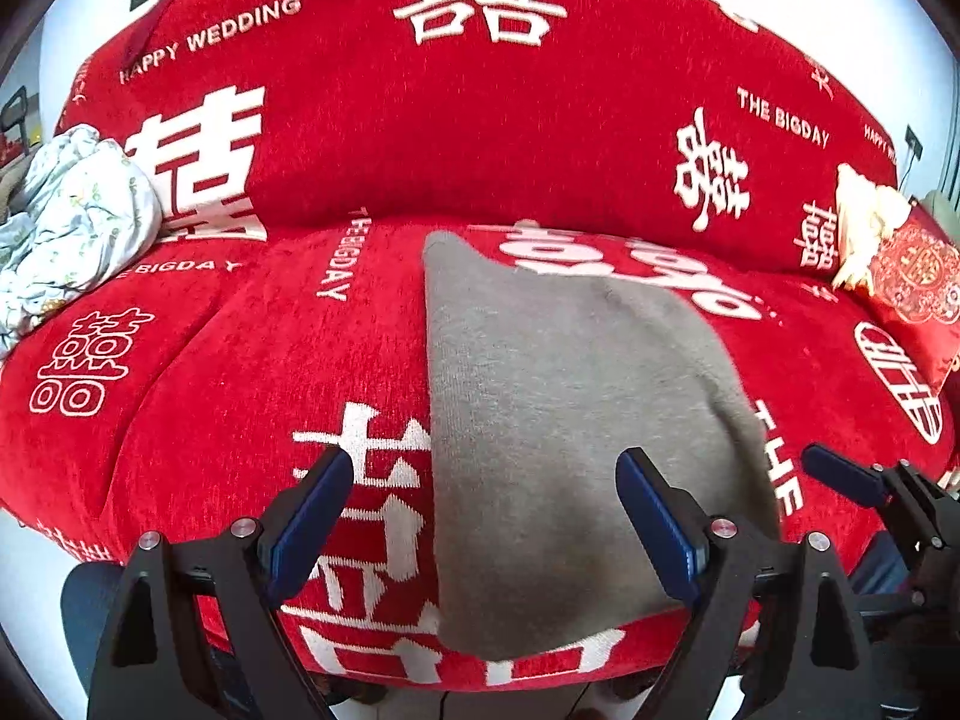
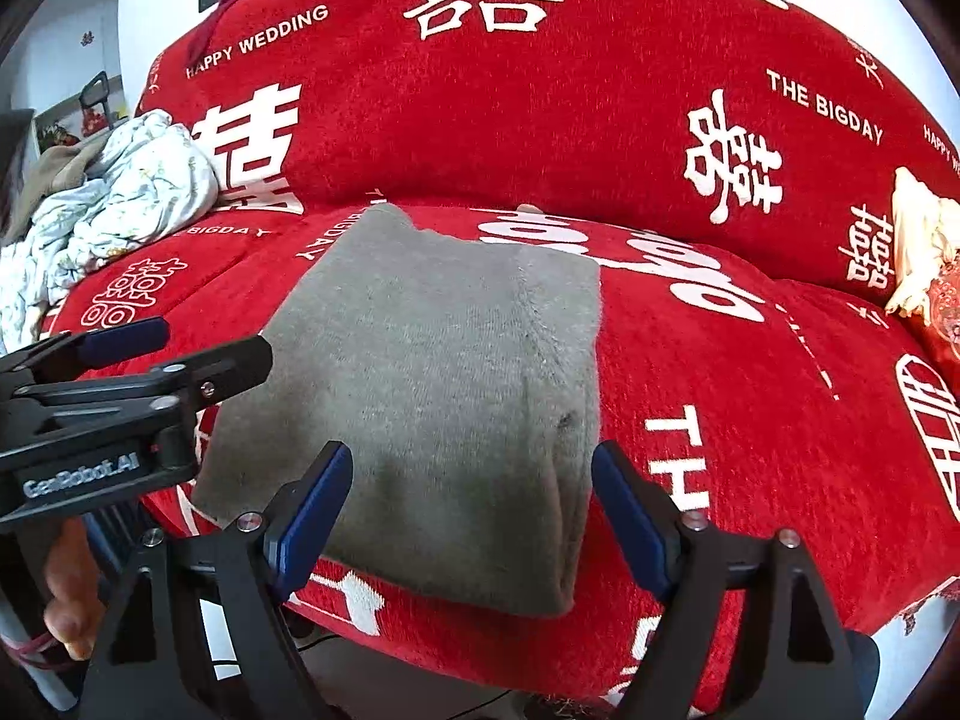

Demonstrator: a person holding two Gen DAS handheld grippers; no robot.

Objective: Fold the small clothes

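A grey knit garment (image 1: 576, 420) lies folded flat on the red sofa seat (image 1: 240, 390); it also shows in the right wrist view (image 2: 432, 384). My left gripper (image 1: 485, 510) is open and empty, hovering over the garment's near left edge. My right gripper (image 2: 471, 504) is open and empty, over the garment's near edge. The left gripper shows at the left of the right wrist view (image 2: 204, 345), and one finger of the right gripper shows at the right of the left wrist view (image 1: 840, 474).
The sofa has a red cover with white lettering and a tall backrest (image 1: 480, 120). A crumpled pale floral cloth (image 1: 72, 222) lies at the seat's left end. A red and gold cushion (image 1: 912, 282) sits at the right end. The seat's front edge is just below the grippers.
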